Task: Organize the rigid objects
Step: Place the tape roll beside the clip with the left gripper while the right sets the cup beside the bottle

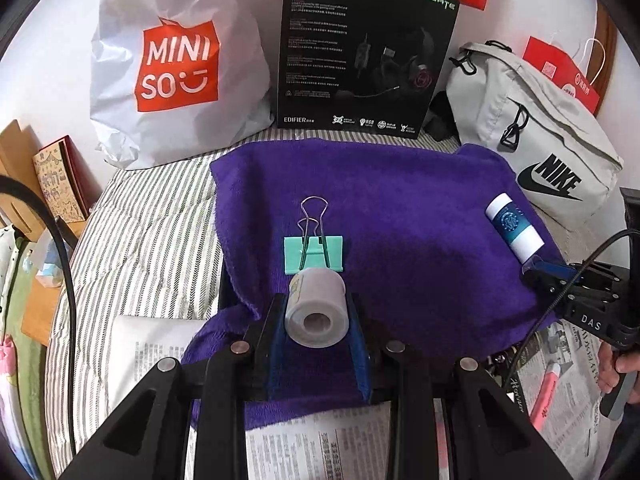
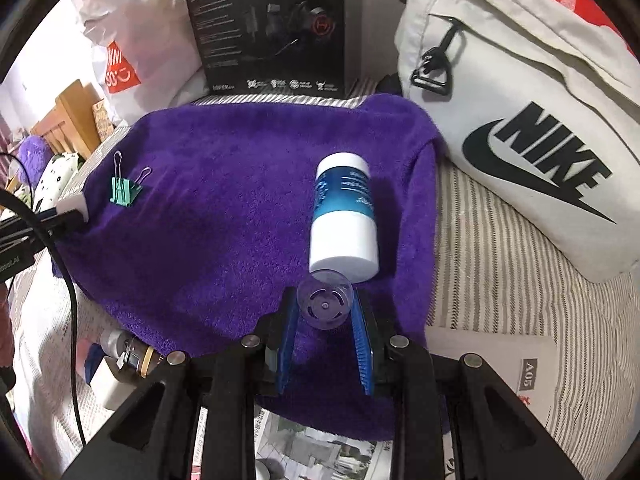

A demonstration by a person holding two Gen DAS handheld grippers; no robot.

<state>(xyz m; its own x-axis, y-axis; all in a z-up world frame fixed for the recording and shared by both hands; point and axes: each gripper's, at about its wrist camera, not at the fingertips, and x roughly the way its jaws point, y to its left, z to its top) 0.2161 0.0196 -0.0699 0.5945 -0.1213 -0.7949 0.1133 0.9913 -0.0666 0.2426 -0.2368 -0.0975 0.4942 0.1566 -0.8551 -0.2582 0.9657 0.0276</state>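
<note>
A purple towel [image 1: 400,216] [image 2: 224,216] lies spread on the striped bed. My left gripper [image 1: 318,312] is shut on a white roll of paper tape [image 1: 316,308], held low over the towel's near edge. A green binder clip [image 1: 314,254] [image 2: 125,191] lies just beyond the roll. My right gripper [image 2: 325,306] is shut on a small clear plastic cap [image 2: 325,300]. A white and blue bottle [image 2: 345,216] [image 1: 514,224] lies on its side on the towel right in front of the cap. The right gripper also shows in the left wrist view [image 1: 538,270].
A Miniso bag [image 1: 172,68], a black headset box [image 1: 360,52] and a grey Nike bag [image 1: 540,140] [image 2: 520,120] line the back. Newspaper [image 1: 320,448] covers the near bed. A pink eraser [image 1: 546,396] and small items [image 2: 124,356] lie near the towel's edges.
</note>
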